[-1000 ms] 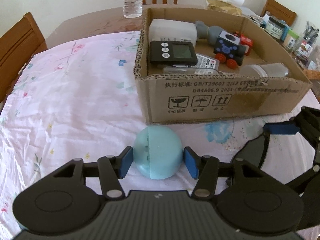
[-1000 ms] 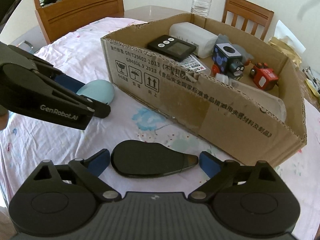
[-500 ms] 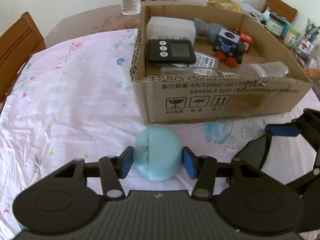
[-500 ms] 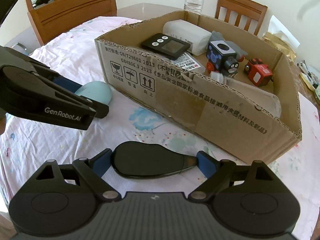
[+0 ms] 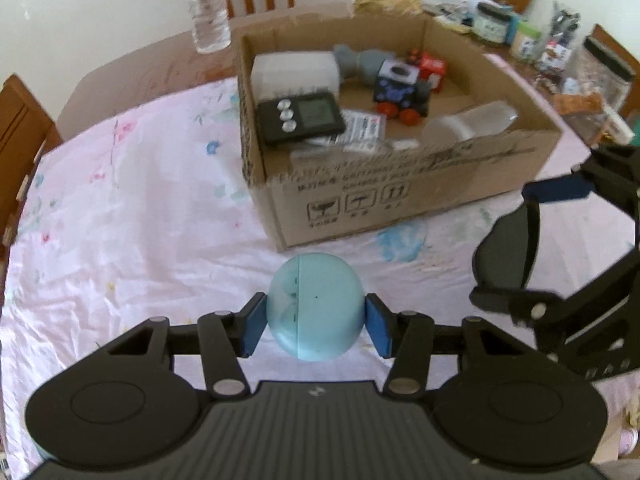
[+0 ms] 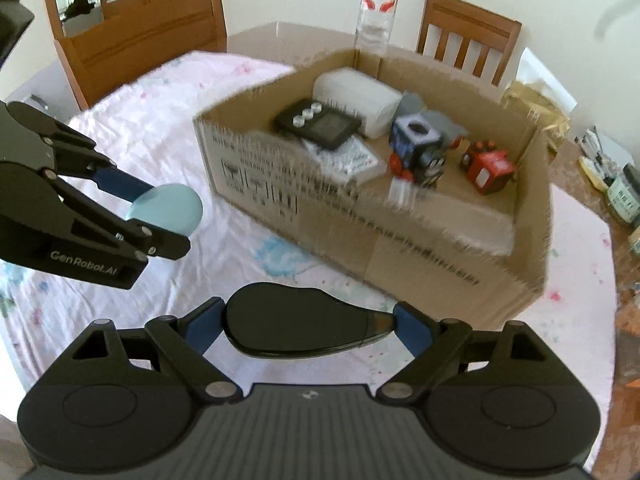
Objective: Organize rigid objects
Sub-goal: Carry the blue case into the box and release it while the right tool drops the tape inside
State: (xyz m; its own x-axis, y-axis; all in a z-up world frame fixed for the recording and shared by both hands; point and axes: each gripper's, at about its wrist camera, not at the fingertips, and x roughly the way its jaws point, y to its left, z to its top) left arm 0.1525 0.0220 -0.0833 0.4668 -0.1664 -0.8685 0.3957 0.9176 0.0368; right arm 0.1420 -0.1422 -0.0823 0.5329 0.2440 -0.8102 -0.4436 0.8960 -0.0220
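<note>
- Two grippers are in view, each closed on one thing above the pink flowered cloth on the worktop, just near of a cardboard box.
- The left gripper has its blue fingers pressed on either side of a pale blue egg-shaped case with a seam running down it; the fingers stand fairly narrow.
- In the right wrist view that same case shows at the left, between the left gripper's fingers and clear of the cloth.
- The right gripper holds a flat black teardrop-shaped case lengthwise, its rounded end at the left finger, its tapered end at the right one; the fingers stand wide.
- In the left wrist view the black case appears at the right, held edge-on.
- The box is open at the top, with printed handling symbols on its near wall.
- Inside lie a black digital timer with three round buttons, a white rectangular container behind it, a blue toy train engine with red wheels, a red toy wagon, a printed card and a clear plastic piece.
- A plastic water bottle stands on the bare worktop beyond the box.
- Wooden chairs stand around the far side, and jars and clutter crowd the far right; details there are too blurred to tell.
</note>
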